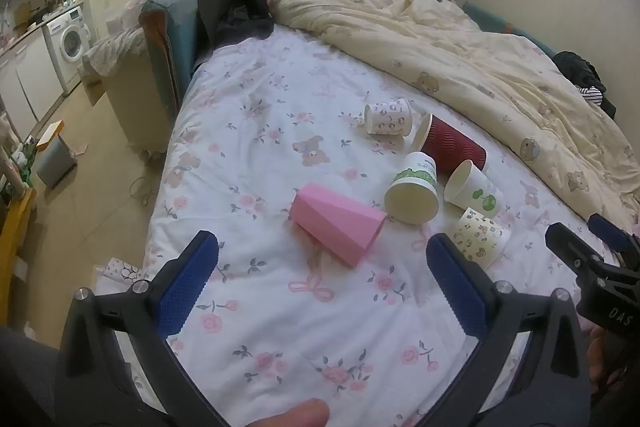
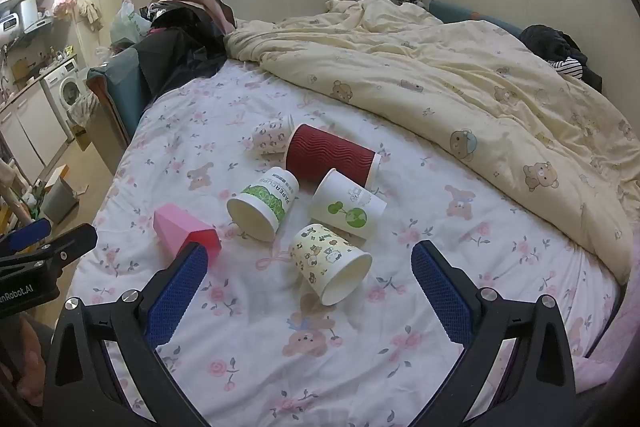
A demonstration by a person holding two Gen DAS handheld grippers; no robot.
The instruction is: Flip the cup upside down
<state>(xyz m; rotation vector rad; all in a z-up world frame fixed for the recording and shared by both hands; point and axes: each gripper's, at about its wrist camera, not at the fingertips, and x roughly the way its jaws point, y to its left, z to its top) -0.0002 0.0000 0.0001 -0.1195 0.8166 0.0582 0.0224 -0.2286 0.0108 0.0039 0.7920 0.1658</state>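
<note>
A: Left gripper (image 1: 322, 259) was spread wide when you paused, nothing between the blue pads (image 1: 188, 283). Right gripper (image 2: 310, 269) same: released, fingers apart, hovering over the bed sheet (image 2: 248, 347).

B: Where were the cups?

A: All six lay on their sides on the sheet, none gripped. You had the pink cup (image 1: 336, 227) nearest your left gripper, mouth toward the camera side. Just right of it, the green-banded paper cup (image 1: 412, 189), rim facing you. Behind that, the red ribbed cup (image 1: 452, 145). The small bear-print cup (image 1: 389, 117) sat farthest back, near the red one.

B: And on your right side?

A: The yellow cartoon cup (image 2: 330, 263) lay between your right fingers in view, open end toward the camera. The white cup with green globe (image 2: 348, 205) lay just behind it, touching the red one.

B: Anything crowding you?

A: The cream quilt (image 2: 460, 87) was bunched along the far side, well apart from the cups.
</note>
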